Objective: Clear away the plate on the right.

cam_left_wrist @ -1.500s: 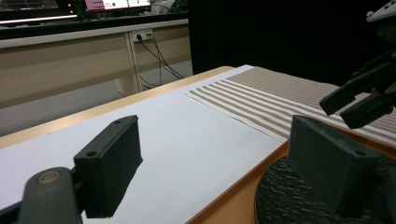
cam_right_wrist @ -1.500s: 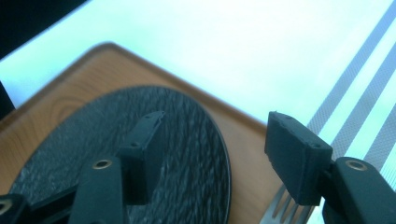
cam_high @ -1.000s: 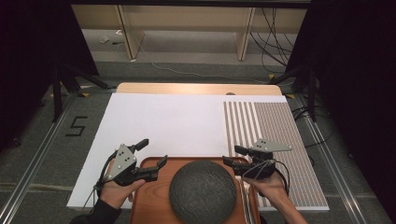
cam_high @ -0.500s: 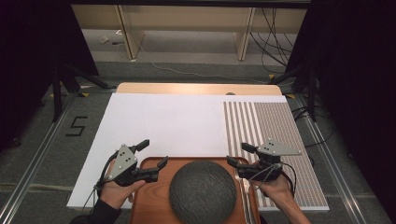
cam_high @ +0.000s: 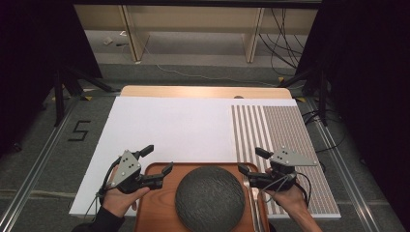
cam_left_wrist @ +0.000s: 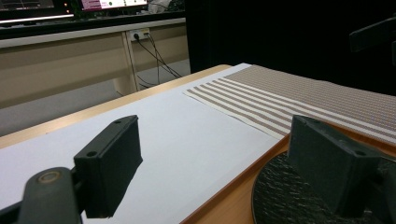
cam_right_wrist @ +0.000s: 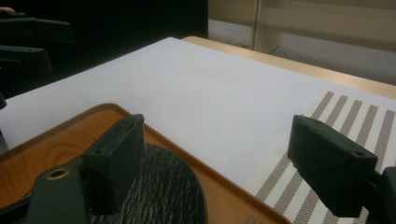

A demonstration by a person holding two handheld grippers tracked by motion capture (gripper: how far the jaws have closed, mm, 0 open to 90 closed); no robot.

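Note:
A round dark textured plate (cam_high: 209, 198) lies on a brown wooden tray (cam_high: 154, 198) at the near edge of the table. My left gripper (cam_high: 158, 158) hovers over the tray's far left corner, open, with nothing between its jaws. My right gripper (cam_high: 250, 160) hovers over the tray's far right corner, also open and empty. In the left gripper view the left gripper (cam_left_wrist: 219, 163) frames the plate (cam_left_wrist: 289, 196) and the tray's rim (cam_left_wrist: 233, 191). In the right gripper view the right gripper (cam_right_wrist: 224, 163) spans the plate (cam_right_wrist: 163, 186) and the tray (cam_right_wrist: 60, 144).
A white sheet (cam_high: 174, 125) covers most of the table, with a brown-striped mat (cam_high: 285, 130) on its right part. Something thin and metallic (cam_high: 251, 198) lies along the tray's right side. Floor, shelf legs and cables lie beyond the far edge.
My right gripper has drifted a little to the right and its jaws stand slightly wider apart. The left gripper, tray and plate have stayed put.

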